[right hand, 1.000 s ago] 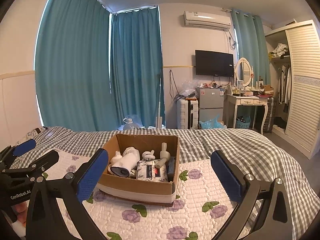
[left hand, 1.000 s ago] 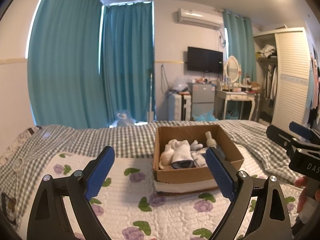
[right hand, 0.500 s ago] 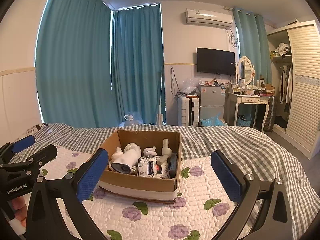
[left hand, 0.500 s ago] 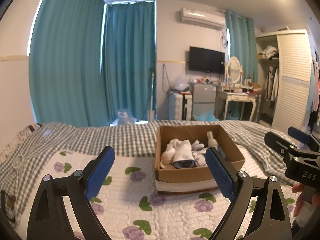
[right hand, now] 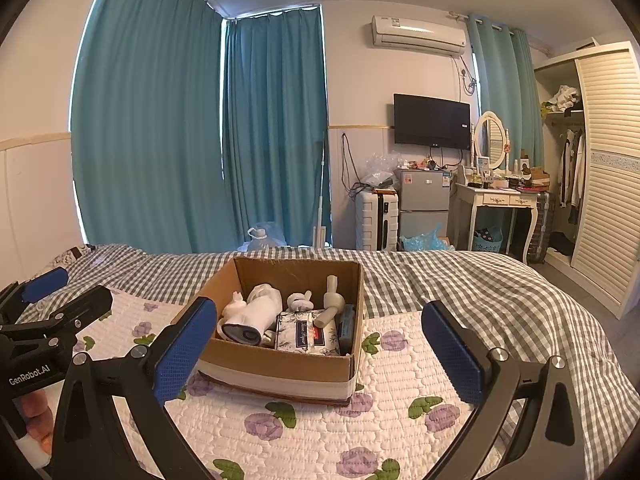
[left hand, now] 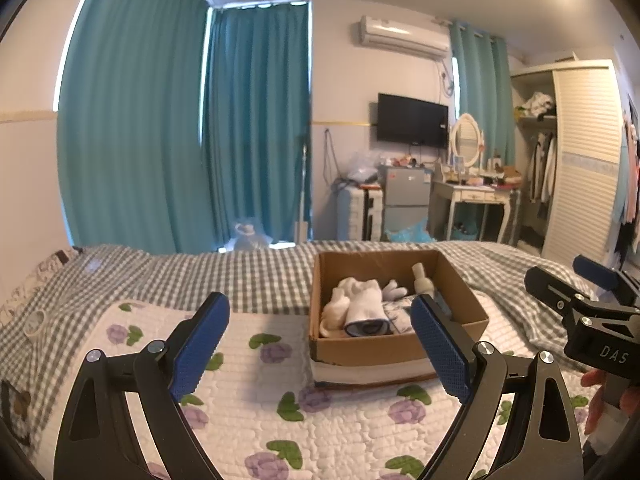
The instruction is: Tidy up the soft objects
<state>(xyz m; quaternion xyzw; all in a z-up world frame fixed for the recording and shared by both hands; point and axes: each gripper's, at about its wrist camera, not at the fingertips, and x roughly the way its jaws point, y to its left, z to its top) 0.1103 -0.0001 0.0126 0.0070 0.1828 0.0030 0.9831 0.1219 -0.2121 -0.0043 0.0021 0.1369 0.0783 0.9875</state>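
Both tools had come a little closer to the cardboard box (right hand: 280, 360) than one second before, so the box looked larger in both wrist views. On the left side, the left tool (left hand: 320, 344) was held over the flowered quilt (left hand: 248, 412) with its blue pads (left hand: 200, 344) spread wide and nothing between them. To the right of it, the box stood on this quilt, on the bed with the checked cover (right hand: 460, 280). Inside the box, from left to right, lay a rolled white sock (right hand: 252, 316), a small white soft toy (right hand: 300, 300), a flowered tissue pack (right hand: 308, 334) and a pale bottle (right hand: 332, 300) that leaned against the pack. Further right, the right tool (right hand: 320, 352) was also held above the quilt, its pads (right hand: 452, 352) spread apart and empty, with the box seen between them but not touched.
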